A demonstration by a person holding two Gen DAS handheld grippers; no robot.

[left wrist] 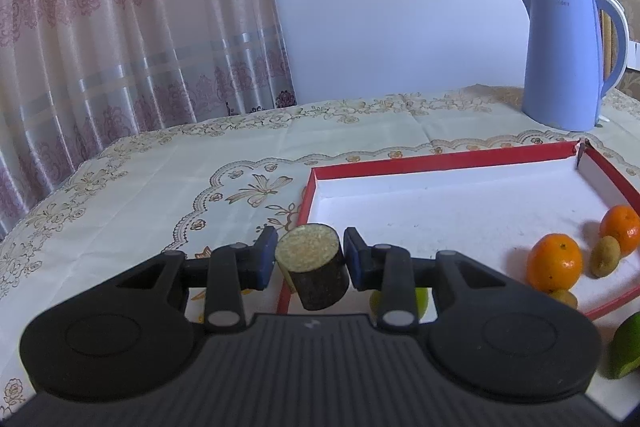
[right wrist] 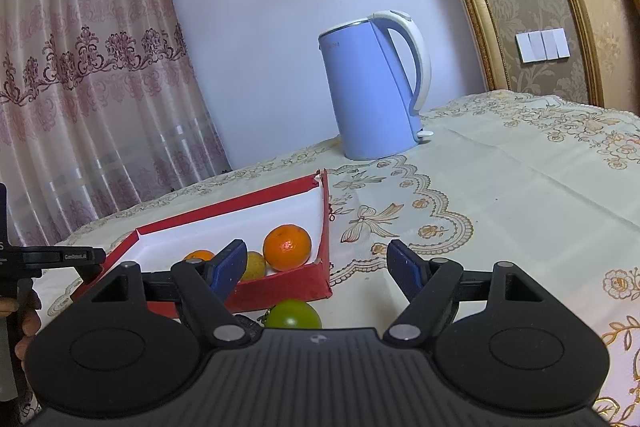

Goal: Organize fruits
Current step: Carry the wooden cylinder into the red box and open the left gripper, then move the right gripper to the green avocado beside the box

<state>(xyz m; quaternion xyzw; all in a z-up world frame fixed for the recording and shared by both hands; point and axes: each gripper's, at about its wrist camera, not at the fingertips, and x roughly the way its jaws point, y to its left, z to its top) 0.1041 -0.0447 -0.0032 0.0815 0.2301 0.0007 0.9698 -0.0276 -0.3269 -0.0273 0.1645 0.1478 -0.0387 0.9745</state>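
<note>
Left wrist view: the surface (left wrist: pixel 160 179), spread with a cream embroidered cloth, runs back to a patterned curtain (left wrist: pixel 120 27) and a pale wall. A blue kettle (left wrist: pixel 568 59) stands upright at the far right, well behind the red tray (left wrist: pixel 440 157) with its white floor. Inside the tray, toward its right wall, lie two oranges (left wrist: pixel 554 261), touching or nearly touching two small brownish fruits, probably kiwis (left wrist: pixel 605 255). A green fruit (left wrist: pixel 626 345) sits on the cloth just outside the tray's near edge. The left gripper (left wrist: pixel 310 261) is clamped on a short sugarcane piece (left wrist: pixel 316 273), dark-barked with a pale cut end tilted upward, held over the tray's near left corner.

Right wrist view: the right gripper (right wrist: pixel 316 267) stands with its blue pads wide apart and nothing between them, above the cloth beside the tray's near right corner. Below it a green fruit (right wrist: pixel 294 315) rests on the cloth, just outside the tray wall. At the left edge, part of the other gripper and a person's fingers (right wrist: pixel 28 323) show.
</note>
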